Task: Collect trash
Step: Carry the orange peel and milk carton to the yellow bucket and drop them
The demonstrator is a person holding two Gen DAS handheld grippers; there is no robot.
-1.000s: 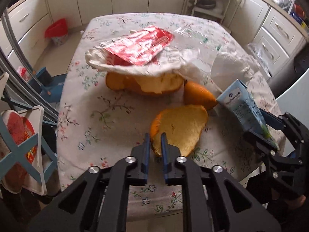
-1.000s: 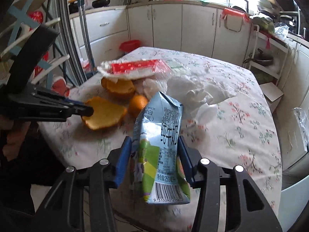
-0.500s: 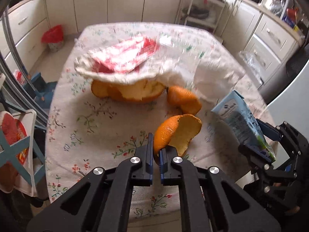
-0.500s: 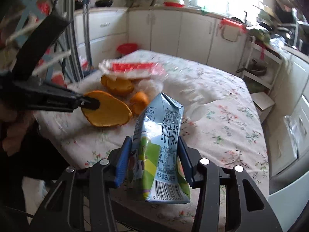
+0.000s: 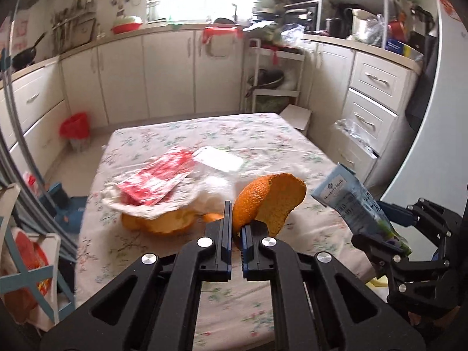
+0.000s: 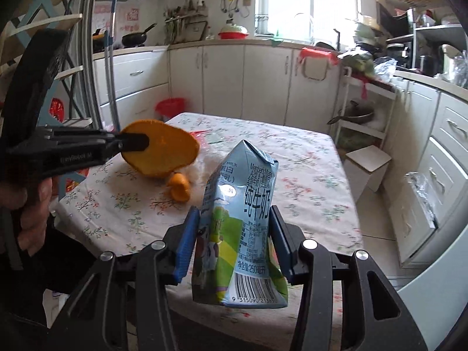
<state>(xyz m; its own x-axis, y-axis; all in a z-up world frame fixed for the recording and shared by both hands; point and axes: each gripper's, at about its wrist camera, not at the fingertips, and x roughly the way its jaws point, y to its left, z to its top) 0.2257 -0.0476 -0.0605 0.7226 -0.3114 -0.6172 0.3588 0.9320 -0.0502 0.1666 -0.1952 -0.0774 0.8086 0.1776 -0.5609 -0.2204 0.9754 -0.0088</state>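
My left gripper [image 5: 235, 219] is shut on a large orange peel [image 5: 269, 201] and holds it up above the table [image 5: 263, 140]; the peel also shows in the right wrist view [image 6: 163, 152]. My right gripper [image 6: 234, 228] is shut on a light blue milk carton [image 6: 242, 222], held upright off the table's near edge; the carton shows at the right of the left wrist view [image 5: 356, 201]. On the table lie a red and white wrapper [image 5: 158, 181] over crumpled white paper [image 5: 152, 207], another peel [image 5: 163, 225] under it, and a small peel piece [image 6: 179, 190].
A red-lined trash bin [image 5: 75, 130] stands on the floor by the far left cabinets. A white rack [image 5: 275, 84] and a cardboard box [image 5: 297, 117] stand past the table's far right corner. Drawers [image 5: 371, 108] line the right side.
My left gripper has closed on the large orange peel and lifted it off the table. Both grippers have risen and tilted up, so the far kitchen wall now shows.
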